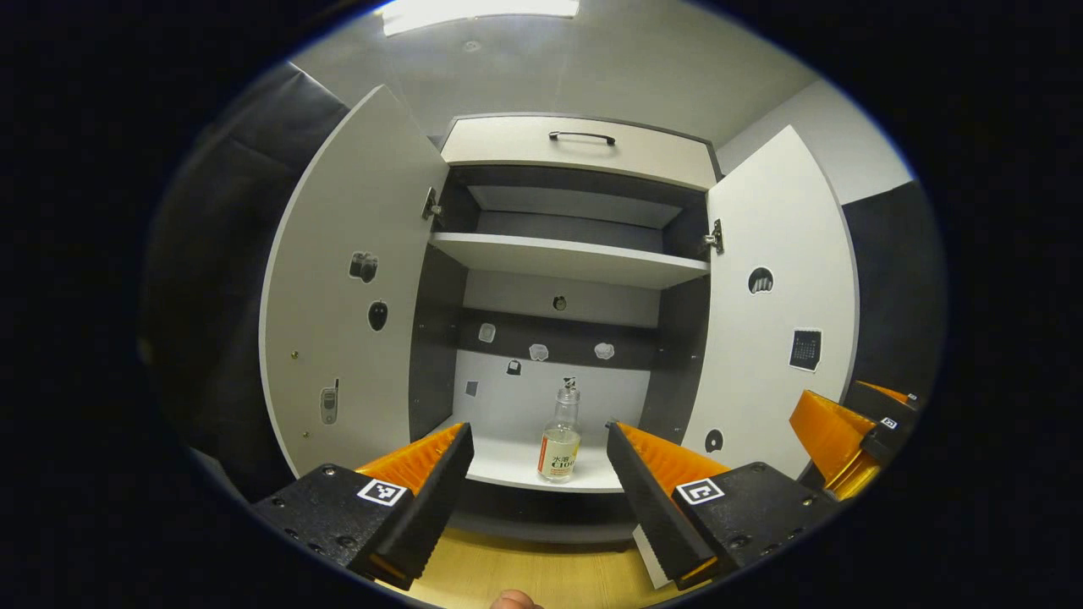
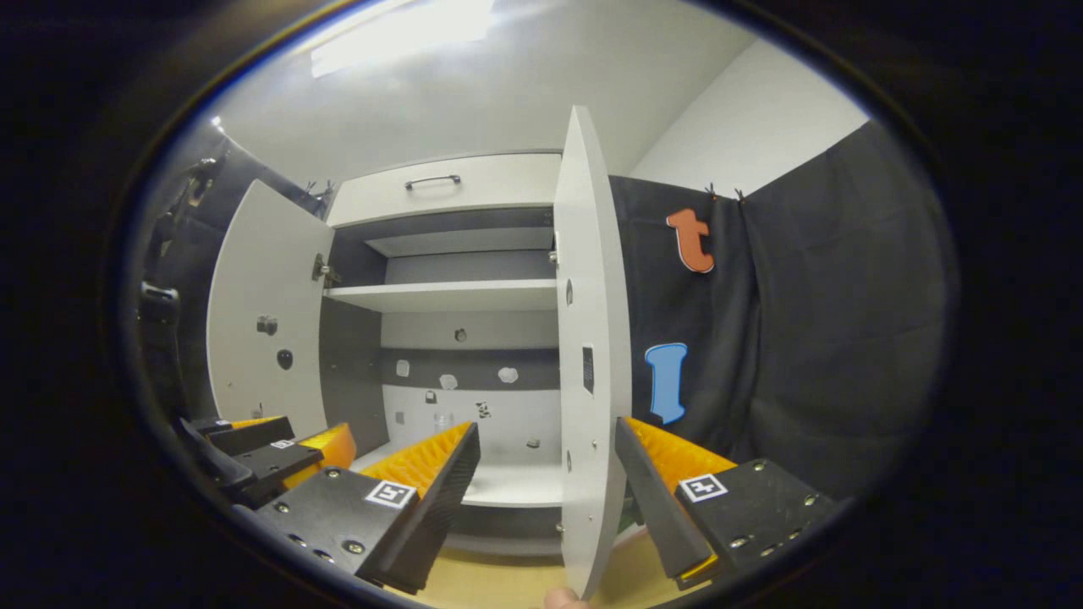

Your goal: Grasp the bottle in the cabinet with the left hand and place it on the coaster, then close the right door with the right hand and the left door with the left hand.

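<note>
In the left gripper view, the left gripper (image 1: 540,461) points straight into the open cabinet (image 1: 575,144), its two fingers (image 1: 431,482) spread wide apart with nothing between them touching either one. Framed in the gap between those fingers, a little nearer the right-hand finger and well beyond both tips, the bottle (image 1: 561,440) stands upright on the cabinet's lower shelf (image 1: 508,461), clear glass with pale liquid low inside and a label around its base. Above the fingers an upper shelf (image 1: 567,254) crosses the cabinet, and higher still sits a drawer front with a dark handle (image 1: 582,136). The left door (image 1: 347,279) swings open beyond the left-hand finger, and the right door (image 1: 783,304) stands open beyond the right-hand finger; both carry small stickers. Past the right-hand finger, low at the edge of this view, the right gripper (image 1: 854,431) shows beside the right door. A strip of wooden worktop (image 1: 525,571) lies beneath the fingers, in front of the cabinet. In the right gripper view, the right gripper (image 2: 546,461) also has its fingers (image 2: 440,474) wide apart, and the edge of the right door (image 2: 592,338) stands upright in the gap between them, closer to the right-hand finger; whether it touches either finger I cannot tell. Off beyond the left-hand finger, low in that view, the left gripper (image 2: 271,452) appears before the left door (image 2: 262,313).
</note>
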